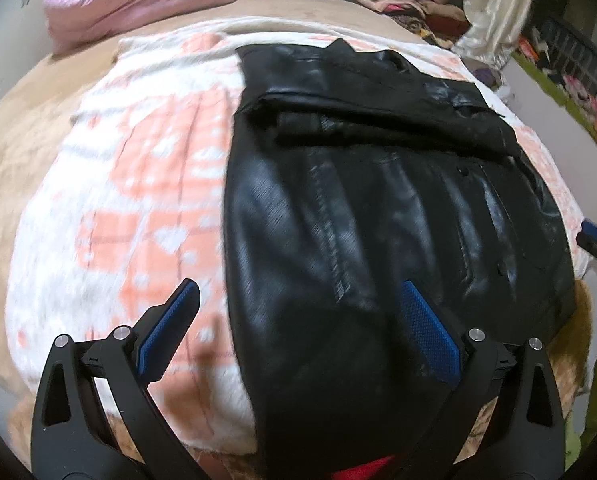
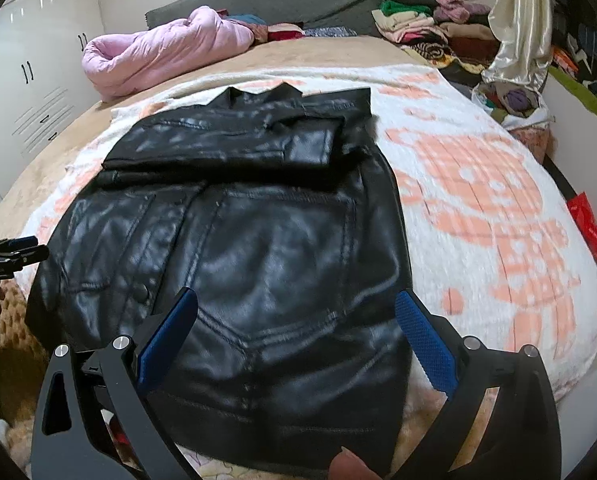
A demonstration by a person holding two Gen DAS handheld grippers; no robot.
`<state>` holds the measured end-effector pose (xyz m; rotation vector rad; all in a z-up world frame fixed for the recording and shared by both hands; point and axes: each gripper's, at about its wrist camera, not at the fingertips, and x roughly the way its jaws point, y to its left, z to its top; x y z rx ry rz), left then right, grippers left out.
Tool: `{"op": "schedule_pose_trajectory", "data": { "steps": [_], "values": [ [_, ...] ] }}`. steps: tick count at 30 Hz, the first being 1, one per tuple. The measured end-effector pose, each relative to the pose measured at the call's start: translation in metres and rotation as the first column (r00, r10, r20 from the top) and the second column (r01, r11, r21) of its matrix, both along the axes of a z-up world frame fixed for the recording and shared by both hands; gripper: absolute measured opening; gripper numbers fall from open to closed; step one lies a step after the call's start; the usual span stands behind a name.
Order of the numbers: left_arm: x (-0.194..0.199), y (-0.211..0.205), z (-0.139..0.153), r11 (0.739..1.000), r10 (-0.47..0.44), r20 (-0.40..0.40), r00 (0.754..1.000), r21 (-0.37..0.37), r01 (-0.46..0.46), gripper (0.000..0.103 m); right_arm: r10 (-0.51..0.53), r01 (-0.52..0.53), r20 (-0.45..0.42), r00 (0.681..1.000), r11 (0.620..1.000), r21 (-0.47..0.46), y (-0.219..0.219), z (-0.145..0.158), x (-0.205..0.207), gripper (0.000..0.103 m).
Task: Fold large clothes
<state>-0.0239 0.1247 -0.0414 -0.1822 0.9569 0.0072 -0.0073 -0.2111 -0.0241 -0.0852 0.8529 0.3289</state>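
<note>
The left gripper (image 1: 298, 312) hangs with its blue-padded fingers spread wide and holding nothing, over the near left edge of the jacket (image 1: 378, 208). The right gripper (image 2: 296, 320) is likewise wide apart and empty, above the jacket's (image 2: 238, 240) near hem. The black jacket (sleeves folded across its upper part) lies flat on a white-and-orange blanket (image 2: 478, 184). Beyond the jacket sits a pink quilt (image 2: 158, 48).

One black jacket (image 2: 258, 240) lies on one patterned blanket (image 2: 478, 200), with one pink quilt (image 2: 158, 48) at eleven o'clock. One clothes pile (image 2: 426, 28) sits at one o'clock. Two grippers, left (image 1: 298, 320) and right (image 2: 298, 320), show four blue pads in all.
</note>
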Motion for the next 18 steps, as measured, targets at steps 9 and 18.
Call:
{"op": "schedule_pose_trajectory", "data": {
  "steps": [9,18],
  "values": [
    [-0.029,0.012,-0.024,0.994,0.000,-0.073,0.997,-0.107,-0.008,0.045,-0.014,0.014,-0.035,0.999,1.000,-0.009,-0.024,-0.013,-0.012,0.098],
    [-0.049,0.011,-0.044,0.979,-0.005,-0.125,0.992,-0.202,-0.021,0.046,-0.002,0.003,-0.135,0.991,1.000,0.004,-0.047,-0.033,-0.025,0.098]
  ]
}}
